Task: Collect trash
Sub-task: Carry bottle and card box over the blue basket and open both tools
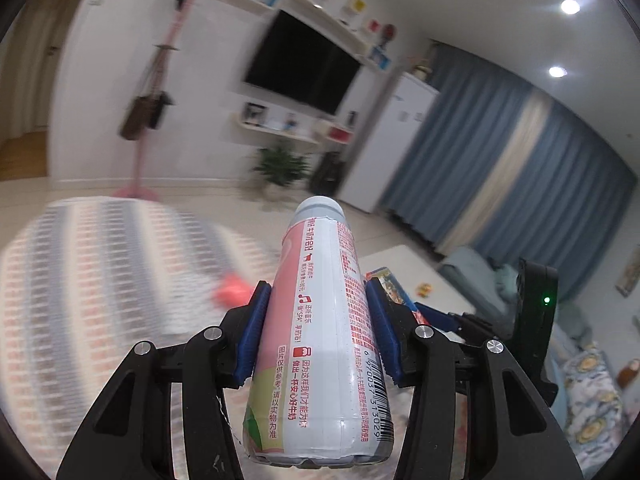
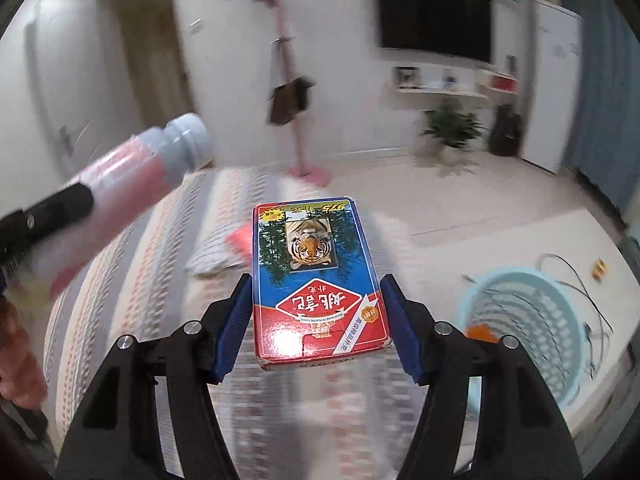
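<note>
two tongs, each clenched on a piece of trash. nearest in the left wrist view, the left tongs (image 1: 316,334) have their blue pads (image 1: 251,340) pressed on either side of a pink and white bottle (image 1: 320,320), which lies along the fingers with its grey cap pointing away and its base close to the lens. nearest in the right wrist view, the right tongs (image 2: 316,326) hold a red and blue card box (image 2: 316,276) with a tiger picture, flat between the two pads, the left pad (image 2: 234,328) against its edge. both loads hang in the air above a striped rug (image 2: 132,264). to the right of and below the right tongs stands a light blue basket (image 2: 524,320), something orange inside it. just beyond the box a small red scrap (image 2: 240,238) lies on the rug. farther off are a pink coat stand (image 2: 294,92), a potted plant (image 2: 450,126), and a dark television (image 2: 434,20) on the wall.
</note>
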